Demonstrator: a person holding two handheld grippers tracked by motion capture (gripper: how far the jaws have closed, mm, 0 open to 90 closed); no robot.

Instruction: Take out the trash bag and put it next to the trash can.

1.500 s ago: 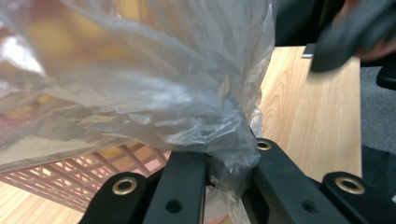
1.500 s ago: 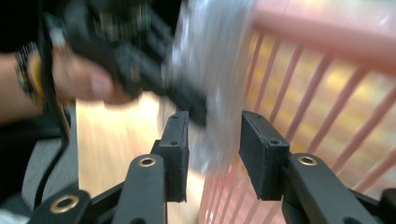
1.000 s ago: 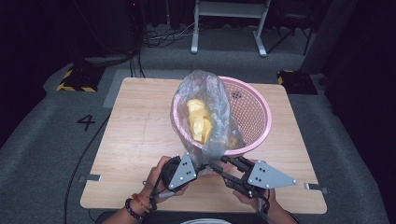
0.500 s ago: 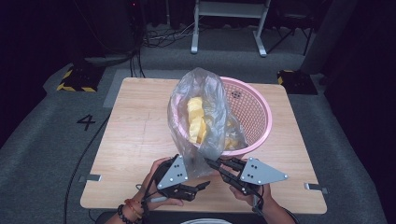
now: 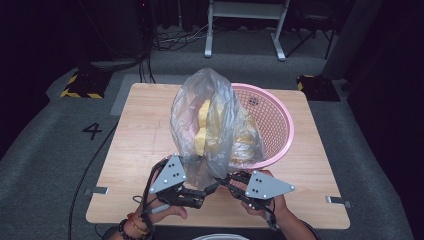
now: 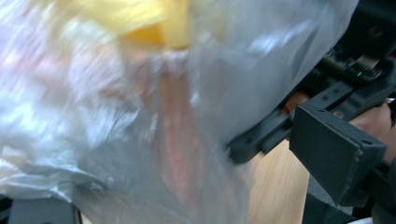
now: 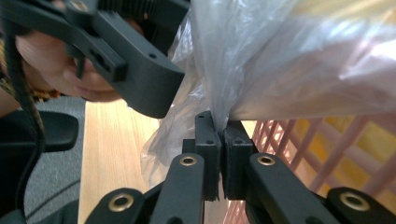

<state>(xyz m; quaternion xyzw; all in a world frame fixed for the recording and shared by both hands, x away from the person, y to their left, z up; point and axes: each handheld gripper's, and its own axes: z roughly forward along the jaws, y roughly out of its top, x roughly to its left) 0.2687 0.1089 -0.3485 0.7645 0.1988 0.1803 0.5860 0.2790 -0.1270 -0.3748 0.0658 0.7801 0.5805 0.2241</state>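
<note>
At the near edge of the light wooden table (image 5: 130,150), two black two-jaw grippers topped with grey three-cornered plates are being held by a person's hands, which are entering from the bottom of the high view. The left gripper (image 5: 206,191) is being held just beside the lower edge of a clear, crinkled plastic bag (image 5: 210,125); its jaws have just been opening and are now being kept apart. In the left gripper view, blurred folds of the bag (image 6: 140,121) are lying between and in front of those jaws, and it cannot be told whether the film is being touched by the pads. The right gripper (image 5: 223,179) is being held close beside the left one, tip nearly to tip. In the right gripper view its jaws are being pressed shut on a pinched fold at the bag's (image 7: 261,60) bottom edge, and the film is being drawn up tight from the right gripper (image 7: 220,140). The left gripper's black jaw (image 7: 140,79) is being seen just beside that fold.

Beyond the grippers, the bag is standing upright, with soft yellow pieces (image 5: 205,125) being carried inside it. Its far side is leaning over the near rim of a round pink plastic lattice basket (image 5: 280,125), which is resting on the right half of the table. Farther off, a grey carpeted floor (image 5: 45,145) marked with the number 4 is being shown, and the legs of a white metal frame (image 5: 245,20) are standing at the far end.
</note>
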